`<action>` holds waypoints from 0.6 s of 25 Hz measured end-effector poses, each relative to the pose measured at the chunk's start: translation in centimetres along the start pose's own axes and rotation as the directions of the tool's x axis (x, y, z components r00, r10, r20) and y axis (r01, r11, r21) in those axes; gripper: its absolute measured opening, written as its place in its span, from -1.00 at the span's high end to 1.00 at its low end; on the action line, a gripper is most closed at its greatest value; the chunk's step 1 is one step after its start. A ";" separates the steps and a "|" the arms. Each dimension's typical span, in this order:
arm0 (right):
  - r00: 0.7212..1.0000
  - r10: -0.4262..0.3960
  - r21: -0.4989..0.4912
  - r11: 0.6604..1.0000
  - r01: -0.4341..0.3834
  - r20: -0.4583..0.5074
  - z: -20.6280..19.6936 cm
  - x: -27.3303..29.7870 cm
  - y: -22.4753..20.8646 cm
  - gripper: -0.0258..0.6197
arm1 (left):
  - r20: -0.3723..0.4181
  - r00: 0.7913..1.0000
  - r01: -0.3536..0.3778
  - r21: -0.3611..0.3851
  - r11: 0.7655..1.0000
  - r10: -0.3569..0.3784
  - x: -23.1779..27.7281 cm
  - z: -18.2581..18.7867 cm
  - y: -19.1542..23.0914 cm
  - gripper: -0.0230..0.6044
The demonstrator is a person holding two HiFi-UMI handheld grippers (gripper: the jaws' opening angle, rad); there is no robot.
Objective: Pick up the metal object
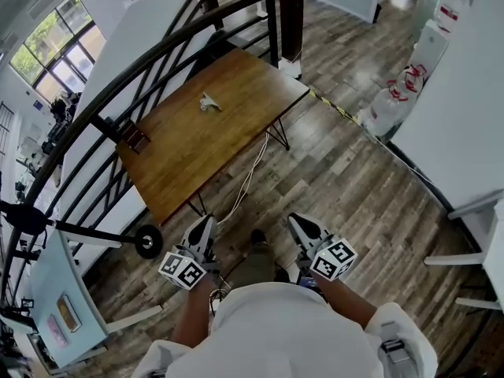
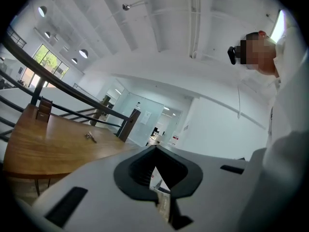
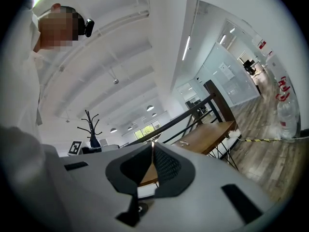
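Head view, looking steeply down: a person stands on a plank floor, facing a wooden desk (image 1: 197,160) set at an angle beside a black railing (image 1: 142,63). The metal object (image 1: 209,101), small, pale and irregular, lies on the desk's far half. It sits nearer the railing-side edge than the edge facing the person, clear of every corner, w/ nothing touching it. A small brown block (image 1: 134,136) stands at the desk's left corner, well apart from it. A white cable (image 1: 250,176) hangs off the near edge to the floor. Left gripper (image 1: 201,233) and right gripper (image 1: 304,230) are held close to the body, well short of the desk. Both claws are closed, pads tip to tip, w/ nothing between them; each gripper view confirms this, w/ the object tiny in the distance. The step in hand looks like the approach, as pickup hasn't begun. To do it well: step up to the near edge first rather than overreach. Pick one gripper and spread its jaws before it gets to the object. Come in low and roughly level w/ the desktop, pads either side of the narrowest part. It looks thin and light, so it prob. slides if nudged. Close squarely, then lift straight up.
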State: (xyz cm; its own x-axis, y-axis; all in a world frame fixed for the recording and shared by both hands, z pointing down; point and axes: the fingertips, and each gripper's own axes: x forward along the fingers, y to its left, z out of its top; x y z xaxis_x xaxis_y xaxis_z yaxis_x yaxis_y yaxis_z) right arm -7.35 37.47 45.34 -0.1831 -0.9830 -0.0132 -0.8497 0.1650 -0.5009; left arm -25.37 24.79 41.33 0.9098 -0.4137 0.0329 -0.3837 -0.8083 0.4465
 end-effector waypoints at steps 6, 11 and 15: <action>0.999 -0.027 -0.048 0.999 0.027 -0.018 3.7 5.0 -4.3 0.84 | 0.071 0.997 0.024 -0.078 0.997 -0.019 6.1 2.3 5.7 0.88; 0.999 -0.030 -0.099 0.995 0.027 -0.026 7.5 11.5 -7.0 0.84 | 0.093 0.996 0.027 -0.114 0.993 -0.016 11.4 5.8 9.7 0.88; 0.998 -0.069 -0.123 0.990 0.066 -0.016 9.8 15.7 -9.8 0.84 | 0.087 0.996 0.033 -0.075 0.997 -0.026 15.5 7.9 12.3 0.88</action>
State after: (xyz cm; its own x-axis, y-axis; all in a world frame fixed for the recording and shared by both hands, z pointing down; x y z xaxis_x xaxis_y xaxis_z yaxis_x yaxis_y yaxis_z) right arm 2.97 19.63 41.55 -0.1323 -0.9906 0.0352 -0.9142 0.1082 -0.3906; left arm -17.25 5.12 40.31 0.9025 -0.4270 -0.0565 -0.3407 -0.7879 0.5130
